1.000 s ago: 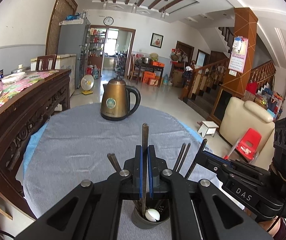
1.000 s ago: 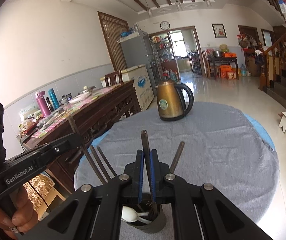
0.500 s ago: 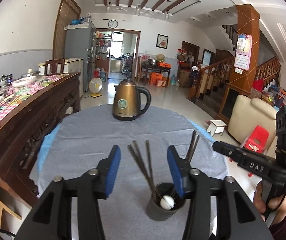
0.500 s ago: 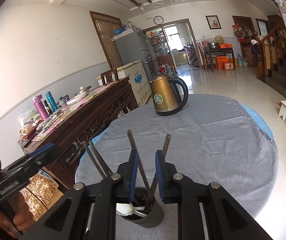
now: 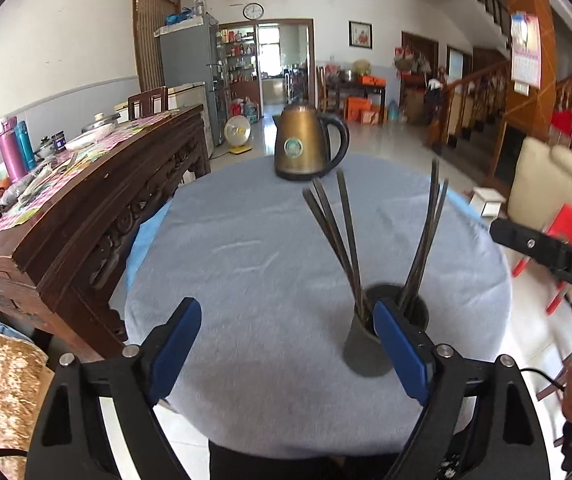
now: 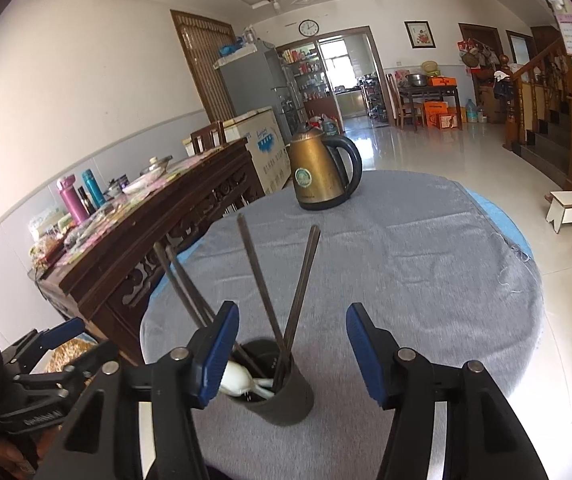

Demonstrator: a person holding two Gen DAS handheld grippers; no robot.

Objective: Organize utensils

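Holder: dark cup (image 6: 281, 392) near table (image 5: 245, 264) front edge, chopsticks (image 5: 342, 240) standing inside | Left tongs (image 5: 286, 344) just opened wide, empty | Right tongs (image 6: 292, 344) just opened, empty | Handling: chopsticks look light, stiff, slick; pinch upper shafts.

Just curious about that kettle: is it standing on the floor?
No, the kettle stands upright on the grey-clothed round table, beyond the utensil cup.
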